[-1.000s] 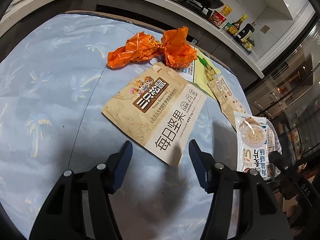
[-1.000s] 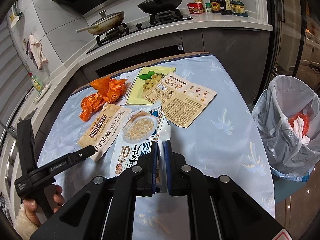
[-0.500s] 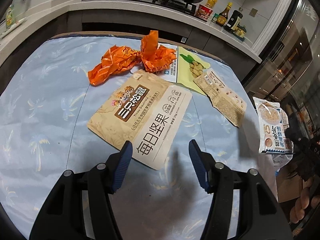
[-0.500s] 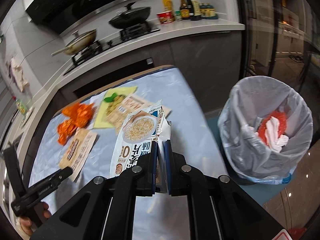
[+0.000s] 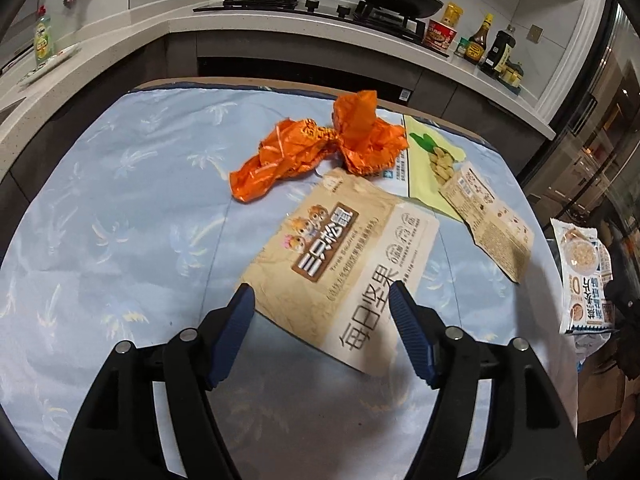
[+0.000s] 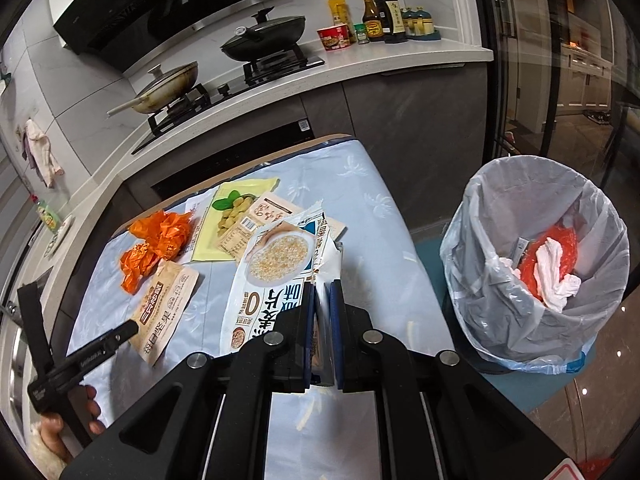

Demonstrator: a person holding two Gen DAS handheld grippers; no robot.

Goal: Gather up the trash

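Note:
My left gripper (image 5: 320, 312) hovers over the near end of a tan nut bag (image 5: 340, 256) that lies flat on the blue tablecloth (image 5: 120, 240). Its jaws are opening and the pads touch nothing. My right gripper (image 6: 322, 292) is shut on the torn edge of a white-and-blue oat packet (image 6: 280, 264), held up near the table's right side. Crumpled orange wrappers (image 5: 320, 148), a yellow-green packet (image 5: 428, 168) and a tan printed packet (image 5: 488, 216) lie further back. A lined trash bin (image 6: 500, 208) stands on the floor to the right, with red and white trash inside.
Behind the table runs a kitchen counter (image 6: 360, 68) with a stove, two pans and sauce bottles. The table's right edge (image 6: 404, 232) drops off beside the bin. A hand (image 6: 60, 428) holds the left gripper at the table's left front.
My left gripper's jaws have spread wider and its view has tilted up a little. My right gripper has carried the oat packet rightward, bringing the bin into fuller view.

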